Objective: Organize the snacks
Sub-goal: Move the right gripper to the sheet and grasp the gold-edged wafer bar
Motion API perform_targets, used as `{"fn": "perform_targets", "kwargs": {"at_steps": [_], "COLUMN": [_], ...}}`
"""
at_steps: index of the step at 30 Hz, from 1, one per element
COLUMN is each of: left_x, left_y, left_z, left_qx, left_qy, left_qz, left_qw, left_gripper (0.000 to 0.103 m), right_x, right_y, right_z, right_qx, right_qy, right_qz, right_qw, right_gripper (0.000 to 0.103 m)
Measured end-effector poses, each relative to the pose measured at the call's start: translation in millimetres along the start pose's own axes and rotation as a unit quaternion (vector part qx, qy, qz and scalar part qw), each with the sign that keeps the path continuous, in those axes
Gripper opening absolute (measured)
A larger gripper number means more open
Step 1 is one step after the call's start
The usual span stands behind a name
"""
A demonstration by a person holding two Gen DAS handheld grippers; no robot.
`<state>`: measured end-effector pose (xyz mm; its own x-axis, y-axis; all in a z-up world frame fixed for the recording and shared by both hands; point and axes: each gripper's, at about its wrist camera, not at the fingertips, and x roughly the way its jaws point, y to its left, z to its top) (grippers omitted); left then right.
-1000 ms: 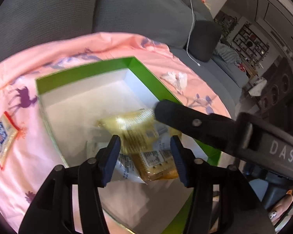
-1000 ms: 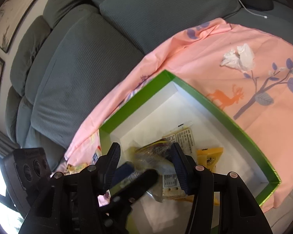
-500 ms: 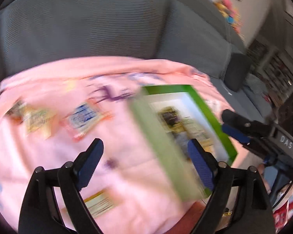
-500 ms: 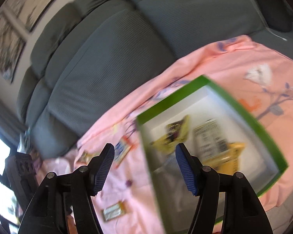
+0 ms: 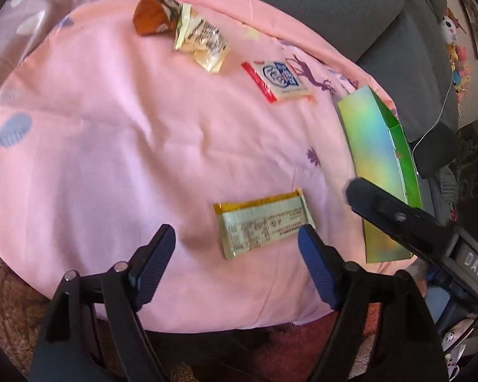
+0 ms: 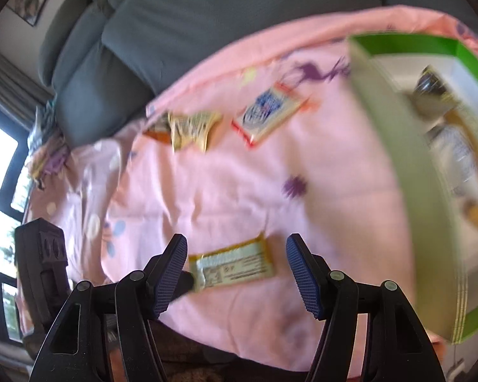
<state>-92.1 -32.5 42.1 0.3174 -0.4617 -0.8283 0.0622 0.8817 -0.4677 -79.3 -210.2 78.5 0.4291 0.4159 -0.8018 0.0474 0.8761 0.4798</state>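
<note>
Much here is blurred or cut off. In the right wrist view the green cardboard box with white inside is smeared by motion, and the packets in it read only as yellow, white and dark shapes. In the left wrist view we see only that box's outer wall at the right edge of the pink printed cloth; its inside is hidden. No hand or sleeve is in either view.

Both of our tools tilt steeply down toward the cloth, which covers a surface in front of a grey sofa.

From left to right on the cloth: a crumpled brown and cream wrapper near the far edge, a pale yellow crinkled packet touching it, a flat white packet with blue print and a red edge, and nearer to us a long pale green bar packet with yellow ends.

Our left gripper has its jaws apart and closing, with nothing pressed between the blue pads; the bar packet lies just ahead, by the right pad. Our right gripper stands moderately open and empty, above the same bar packet, near the cloth's front edge.
</note>
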Motion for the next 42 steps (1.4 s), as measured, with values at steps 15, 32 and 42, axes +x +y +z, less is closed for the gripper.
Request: {"fn": "perform_targets", "kwargs": {"at_steps": [15, 32, 42], "left_x": [14.2, 13.2, -0.8], "left_y": [-5.4, -15.1, -24.9], "left_z": [-11.8, -8.6, -7.4], "left_qx": [0.009, 0.042, 0.066], "left_qy": [-0.004, -0.035, -0.072], "left_qz": [-0.014, 0.001, -0.001], "left_qw": [0.9999, 0.9985, 0.9952], "left_gripper": [0.037, 0.026, 0.027], "right_x": [40.9, 38.3, 10.4], "right_y": [1.7, 8.4, 26.5], "right_z": [-12.0, -14.0, -14.6], "right_qx": [-0.009, -0.013, -0.045], "right_qy": [0.034, 0.021, -0.037], "right_qz": [-0.048, -0.031, -0.035], "right_qw": [0.998, 0.999, 0.998], "right_gripper": [0.066, 0.062, 0.062]}}
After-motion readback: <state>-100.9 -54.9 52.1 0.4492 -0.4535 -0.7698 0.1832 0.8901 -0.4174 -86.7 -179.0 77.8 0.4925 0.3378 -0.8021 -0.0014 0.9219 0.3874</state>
